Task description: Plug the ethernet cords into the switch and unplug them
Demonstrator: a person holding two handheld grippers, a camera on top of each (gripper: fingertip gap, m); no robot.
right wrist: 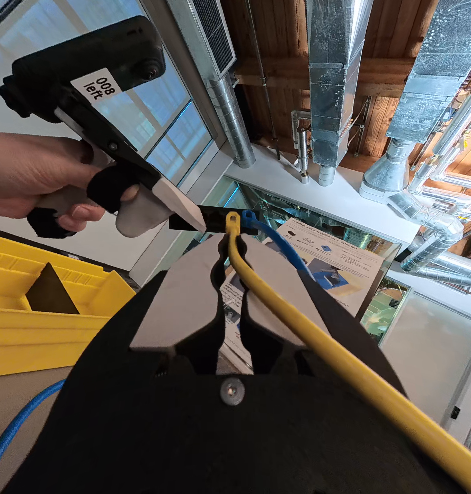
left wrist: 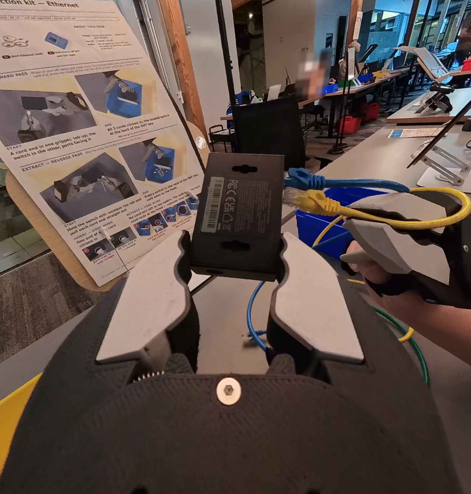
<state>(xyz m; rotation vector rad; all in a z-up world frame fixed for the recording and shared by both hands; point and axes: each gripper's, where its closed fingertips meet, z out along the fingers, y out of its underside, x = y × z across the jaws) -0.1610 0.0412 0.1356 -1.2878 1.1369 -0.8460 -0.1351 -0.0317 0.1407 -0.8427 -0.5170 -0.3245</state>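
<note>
Holding one switch (left wrist: 235, 213), left hand-held gripper (left wrist: 233, 256); right hand-held gripper (right wrist: 233, 250) pinching yellow cord (right wrist: 295, 307); one blue cord (left wrist: 349, 183).

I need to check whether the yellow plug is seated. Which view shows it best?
The left wrist view: the yellow plug shows side-on at the switch, clear tip still visible. The right wrist view shows it end-on only, depth hidden.

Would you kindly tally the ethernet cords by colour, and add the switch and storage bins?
Blue ethernet cord: 1
Yellow ethernet cord: 1
Green ethernet cord: 1
Black network switch: 1
Blue storage bin: 1
Yellow storage bin: 1
Total: 6
</note>
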